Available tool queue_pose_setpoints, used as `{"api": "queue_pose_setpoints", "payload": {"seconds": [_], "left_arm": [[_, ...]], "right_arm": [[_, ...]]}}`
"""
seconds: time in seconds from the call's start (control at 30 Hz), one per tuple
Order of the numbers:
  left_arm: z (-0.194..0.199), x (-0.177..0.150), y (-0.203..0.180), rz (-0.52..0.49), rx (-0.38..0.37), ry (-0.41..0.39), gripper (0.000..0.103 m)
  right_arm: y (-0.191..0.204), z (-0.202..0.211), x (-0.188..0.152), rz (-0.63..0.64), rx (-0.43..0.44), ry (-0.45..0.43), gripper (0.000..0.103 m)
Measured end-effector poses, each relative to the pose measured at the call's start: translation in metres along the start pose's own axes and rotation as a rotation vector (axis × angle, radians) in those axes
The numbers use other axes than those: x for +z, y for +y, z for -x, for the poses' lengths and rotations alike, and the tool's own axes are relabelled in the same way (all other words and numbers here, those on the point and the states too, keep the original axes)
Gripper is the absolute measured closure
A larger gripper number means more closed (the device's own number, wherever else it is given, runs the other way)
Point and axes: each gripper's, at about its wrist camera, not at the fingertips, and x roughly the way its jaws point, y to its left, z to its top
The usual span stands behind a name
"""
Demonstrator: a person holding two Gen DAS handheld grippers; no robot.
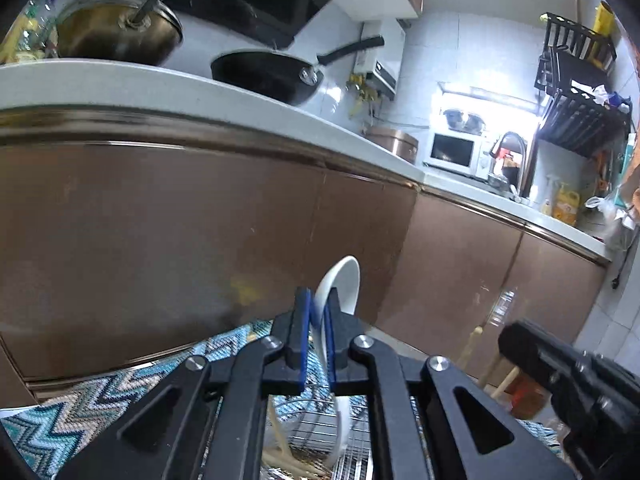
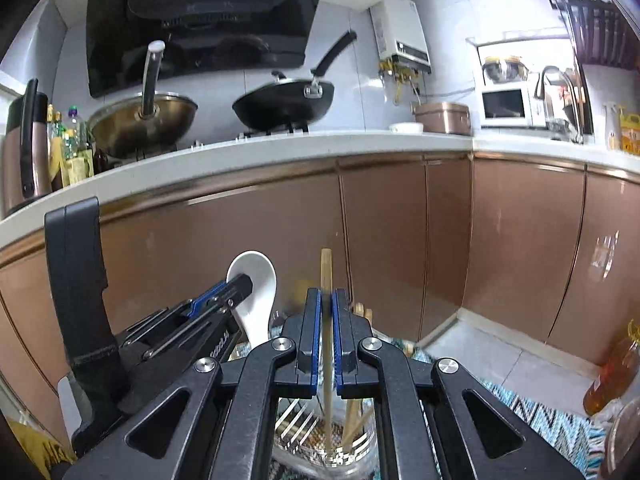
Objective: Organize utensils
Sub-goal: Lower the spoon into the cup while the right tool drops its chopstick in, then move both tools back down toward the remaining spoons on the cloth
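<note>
In the left wrist view my left gripper (image 1: 318,300) is shut on a white ceramic spoon (image 1: 346,280), bowl end up and handle hanging down between the blue pads. The right wrist view shows the same spoon (image 2: 258,280) and left gripper (image 2: 240,286) to the left. My right gripper (image 2: 327,294) is shut on a wooden chopstick (image 2: 326,268) held upright. Below both grippers stands a clear utensil holder (image 2: 366,450) with a few chopsticks (image 2: 352,420) inside. My right gripper (image 1: 516,340) appears at the lower right of the left wrist view.
Brown cabinet doors (image 2: 384,240) stand close ahead under a white counter (image 2: 280,152) that carries a brass wok (image 2: 148,120) and a black pan (image 2: 284,104). A zigzag-patterned mat (image 1: 100,400) lies under the holder. An oil bottle (image 2: 612,376) stands at the right.
</note>
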Motion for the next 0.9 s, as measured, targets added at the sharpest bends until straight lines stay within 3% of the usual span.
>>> {"api": "queue_pose_setpoints", "payload": {"seconds": [0.1,0.17,0.43,0.6,0.77,0.9], "left_arm": [[0.001,0.000,0.000,0.014,-0.025,0.033,0.085],[0.004,0.004,-0.002,0.008,-0.038,0.045,0.069],[0.048,0.030,-0.009,-0.060,-0.038,0.076,0.065],[0.101,0.046,-0.007,-0.142,-0.021,0.075,0.063],[0.166,0.071,0.012,-0.187,0.014,0.068,0.058],[0.212,0.083,0.029,-0.208,0.045,0.053,0.054]], "right_arm": [[0.000,0.001,-0.007,0.003,0.003,0.019,0.092],[0.000,0.004,-0.007,-0.003,0.008,0.023,0.084],[-0.003,0.041,0.000,-0.022,0.018,-0.001,0.082],[-0.006,0.085,0.008,-0.033,0.017,-0.044,0.081],[-0.009,0.133,0.017,-0.035,0.001,-0.081,0.072],[-0.015,0.162,0.021,-0.042,-0.010,-0.091,0.071]]}}
